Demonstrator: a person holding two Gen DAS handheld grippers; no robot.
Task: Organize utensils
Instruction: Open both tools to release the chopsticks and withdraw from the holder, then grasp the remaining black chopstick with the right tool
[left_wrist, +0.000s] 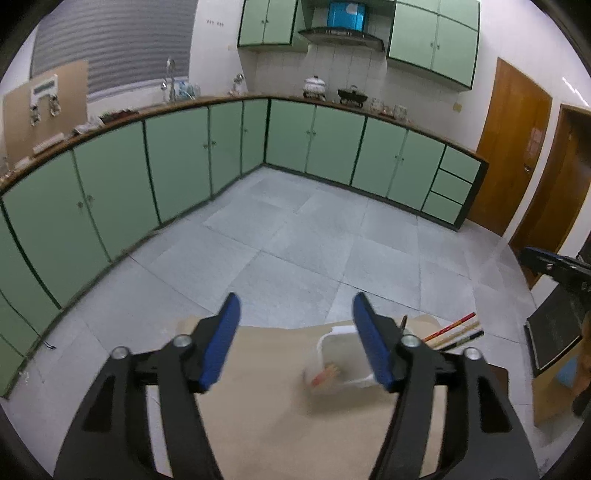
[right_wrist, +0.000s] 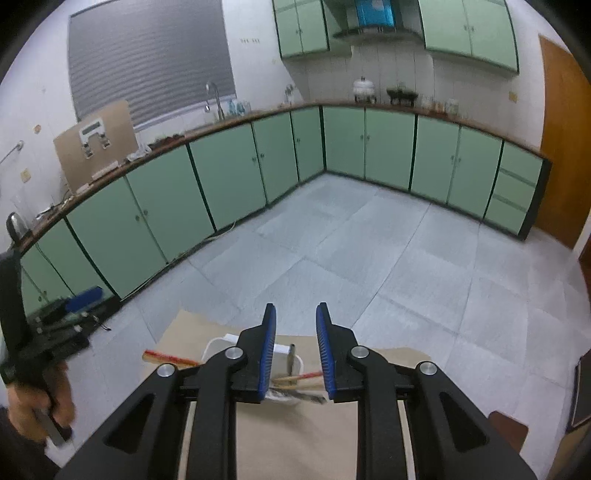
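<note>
Left wrist view: white container (left_wrist: 341, 363) on beige surface (left_wrist: 258, 387), chopstick ends inside; more chopsticks (left_wrist: 456, 332) at its 2 o'clock, near surface edge. Left gripper (left_wrist: 295, 343) jaws wide apart, nothing between, container behind right pad. Right wrist view: right gripper (right_wrist: 295, 354) jaws partly apart, gripping nothing, above container (right_wrist: 291, 363); chopsticks (right_wrist: 301, 380) across its rim. Hand (right_wrist: 33, 402) at 9 o'clock. Green cabinets (right_wrist: 229, 177) beyond.

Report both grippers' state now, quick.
Left gripper: open wide, nothing between the fingers.
Right gripper: partly open, nothing gripped; the chopsticks lie beyond it on the table.
</note>
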